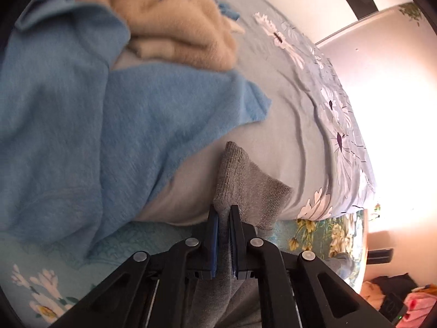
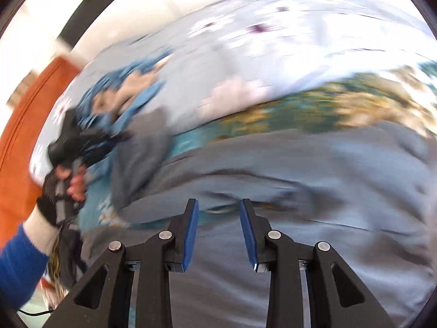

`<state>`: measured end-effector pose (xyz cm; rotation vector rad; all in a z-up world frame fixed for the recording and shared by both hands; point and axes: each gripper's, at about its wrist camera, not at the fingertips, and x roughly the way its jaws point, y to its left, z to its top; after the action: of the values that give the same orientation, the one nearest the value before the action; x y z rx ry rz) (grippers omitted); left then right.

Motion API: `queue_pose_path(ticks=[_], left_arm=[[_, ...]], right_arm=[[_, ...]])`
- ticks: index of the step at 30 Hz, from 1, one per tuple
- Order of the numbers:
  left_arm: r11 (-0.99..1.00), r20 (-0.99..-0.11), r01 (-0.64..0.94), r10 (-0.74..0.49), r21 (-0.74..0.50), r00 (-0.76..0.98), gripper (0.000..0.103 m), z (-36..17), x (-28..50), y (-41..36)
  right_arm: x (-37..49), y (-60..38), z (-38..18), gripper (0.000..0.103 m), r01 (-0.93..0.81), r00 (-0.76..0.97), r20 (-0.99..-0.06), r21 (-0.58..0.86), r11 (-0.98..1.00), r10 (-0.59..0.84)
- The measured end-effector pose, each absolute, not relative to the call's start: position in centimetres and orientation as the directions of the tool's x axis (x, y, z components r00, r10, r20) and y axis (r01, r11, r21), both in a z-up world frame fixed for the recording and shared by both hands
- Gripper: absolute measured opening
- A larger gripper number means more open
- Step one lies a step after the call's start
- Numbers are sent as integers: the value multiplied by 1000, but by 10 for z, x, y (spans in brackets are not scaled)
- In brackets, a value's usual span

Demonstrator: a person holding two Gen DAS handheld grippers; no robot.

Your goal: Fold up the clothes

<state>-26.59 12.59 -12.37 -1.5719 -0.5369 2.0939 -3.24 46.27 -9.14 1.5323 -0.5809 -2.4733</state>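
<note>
- Closest in the left wrist view, the left gripper (image 1: 224, 213) has its blue pads clenched on a fold of the grey garment (image 1: 245, 180); the ribbed grey cloth rises in a peak just past the fingertips and also hangs down between the black arms toward the lens.
- Closest in the right wrist view, the right gripper (image 2: 220, 210) stands released, its blue pads (image 2: 191, 232) apart with a clear gap and nothing pressed between them.
- Just beyond those parted pads the grey garment (image 2: 273, 169) spreads wide across the lower and middle frame, heavily blurred.
- At the left edge of the right wrist view a gloved hand (image 2: 58, 188), with a blue sleeve (image 2: 19, 270) behind it, grips the handle of the left gripper (image 2: 79, 136), which reaches a raised corner of the grey cloth.
- Under the garment lies a teal floral cover (image 1: 316, 235) along the near edge of the bed.
- Beyond it the pale blue bedsheet (image 1: 286, 104) with white flowers runs away to the right.
- Left of the grey peak a light blue sweater (image 1: 82, 125) lies loose across the sheet, one corner pointing right.
- Farther back a beige fuzzy garment (image 1: 185, 35) sits crumpled, touching the blue sweater's upper edge.
- Farthest, an orange panel (image 2: 30, 114) stands behind the bed on the left of the right wrist view, and a bright wall (image 1: 396, 109) glares at the right of the left wrist view.
</note>
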Motion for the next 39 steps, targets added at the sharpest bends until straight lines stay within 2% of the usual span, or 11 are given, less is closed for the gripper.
queue_pose_path(ticks=[2, 5, 8, 9, 11, 15, 17, 22, 28, 36, 39], left_arm=[[-815, -757, -170, 579, -555, -304, 8, -98, -262, 121], [-798, -660, -209, 589, -565, -466, 8, -43, -252, 89], [-812, -575, -188, 535, -553, -619, 8, -10, -230, 44], [-824, -578, -162, 506, -543, -640, 8, -12, -221, 30], [-848, -606, -100, 449, -521, -657, 8, -27, -206, 8], [-880, -768, 89, 354, -467, -534, 8, -112, -184, -30], [-875, -811, 160, 336, -456, -478, 8, -147, -169, -38], [-873, -854, 240, 299, -425, -426, 8, -177, -154, -47], [-873, -862, 222, 330, -434, -385, 11, -173, -163, -40], [-914, -860, 134, 299, -382, -414, 54, -127, -166, -52], [-935, -866, 90, 276, -342, -417, 60, -115, -199, -49]], right_arm=[[-24, 491, -88, 32, -126, -483, -820, 414, -902, -308], [-12, 526, -83, 32, -203, -519, -809, 430, -880, -276], [-3, 550, -76, 32, -247, -543, -806, 422, -872, -236], [0, 556, -75, 32, -259, -545, -807, 420, -869, -227], [5, 566, -78, 32, -282, -543, -811, 419, -863, -216], [11, 578, -92, 32, -327, -516, -832, 412, -851, -205], [13, 583, -99, 32, -347, -499, -845, 398, -849, -193], [10, 608, -103, 32, -386, -486, -863, 353, -852, -137], [-16, 659, -99, 32, -446, -484, -874, 293, -846, -47], [-38, 715, -127, 33, -534, -496, -854, 443, -720, -158], [-44, 720, -137, 33, -551, -491, -848, 479, -683, -200]])
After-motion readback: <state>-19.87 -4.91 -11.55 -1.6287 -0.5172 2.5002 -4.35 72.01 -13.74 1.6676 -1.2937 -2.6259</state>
